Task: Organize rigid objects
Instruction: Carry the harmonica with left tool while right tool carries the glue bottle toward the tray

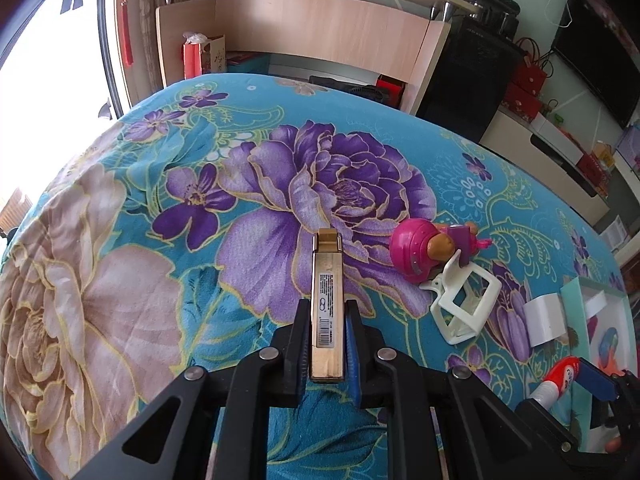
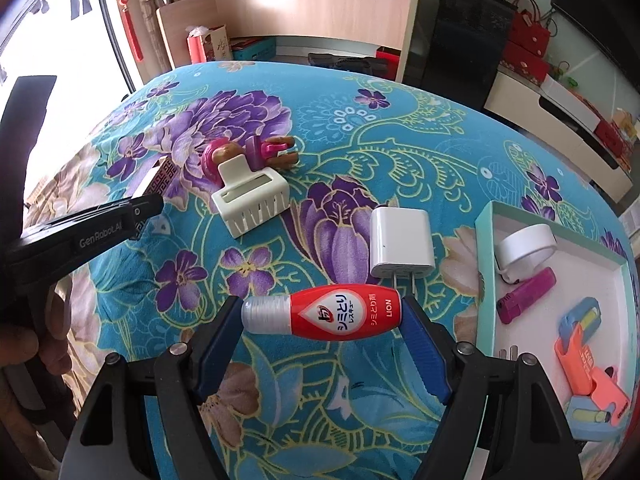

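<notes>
Left wrist view: the left gripper (image 1: 327, 344) has its jaws closed tight on a flat gold box (image 1: 327, 304), held lengthwise above the flowered cloth (image 1: 120, 240). Right wrist view: the right gripper (image 2: 322, 316) stands wide, its pads touching both ends of a red bottle (image 2: 324, 312) lying crosswise. Just beyond sit a white charger (image 2: 402, 242), a cream hair clip (image 2: 252, 200) and a pink toy (image 2: 250, 154); a teal tray (image 2: 486, 264) lies to the right.

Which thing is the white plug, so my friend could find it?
Find the teal tray on the flowery blanket. Just left of it lies the white plug, a smooth block with two metal prongs. The cream hair clip nearby has comb teeth instead.
</notes>
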